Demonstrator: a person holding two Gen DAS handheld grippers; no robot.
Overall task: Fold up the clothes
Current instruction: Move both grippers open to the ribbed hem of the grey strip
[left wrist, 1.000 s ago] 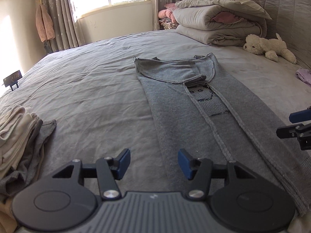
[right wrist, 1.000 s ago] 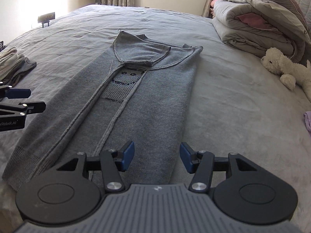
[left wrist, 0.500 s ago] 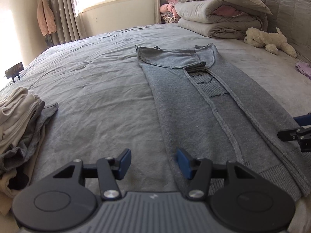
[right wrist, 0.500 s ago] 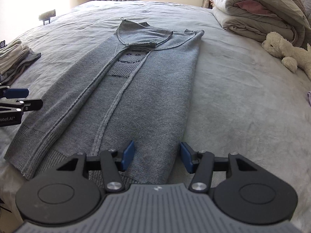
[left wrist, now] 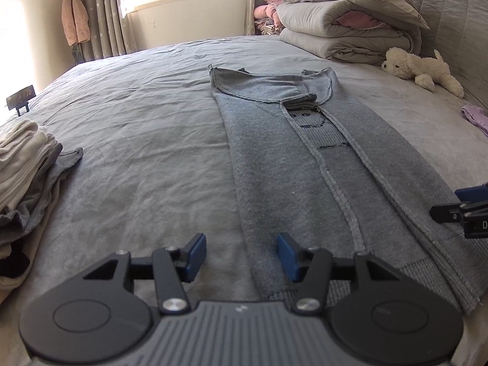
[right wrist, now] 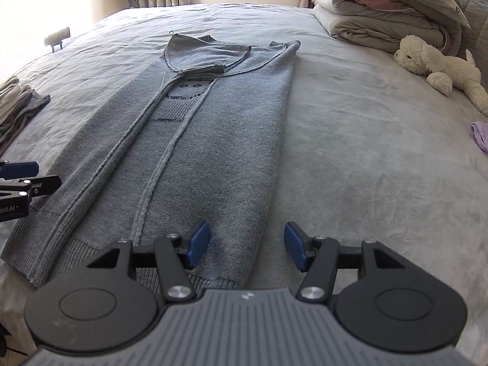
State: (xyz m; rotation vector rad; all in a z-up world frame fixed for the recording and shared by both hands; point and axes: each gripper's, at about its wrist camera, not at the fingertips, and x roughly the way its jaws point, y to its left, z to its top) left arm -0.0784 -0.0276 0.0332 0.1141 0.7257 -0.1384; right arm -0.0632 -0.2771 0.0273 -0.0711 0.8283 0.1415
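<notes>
The left gripper (left wrist: pixel 241 256) is held with its fingers spread and nothing between the pads; the sweater's left edge is seen running up between them, close to the right pad, with bare bed (left wrist: pixel 137 158) under the left pad. The right gripper (right wrist: pixel 247 248) is held with its jaws opening, nothing pinched; the sweater's right edge is framed between its fingers, the left pad over knit, the right pad over bare bed.

The sweater (right wrist: pixel 213 158) is laid flat on the bed, sides already folded inward into a long narrow strip; its long axis is run straight away from both grippers, ribbed hem nearest, collar farthest. Each gripper is placed at its own hem corner, so neither is judged nearer than the other; the coming move is judged to be a pinch of both hem corners and a carry along that axis toward the collar.

No containers are seen; a pile of folded clothes (left wrist: pixel 27 164) is lying well to the left, a stack of quilts (left wrist: pixel 347 30) and a plush dog (left wrist: pixel 421 70) are set far off at the head, well apart from the sweater.
</notes>
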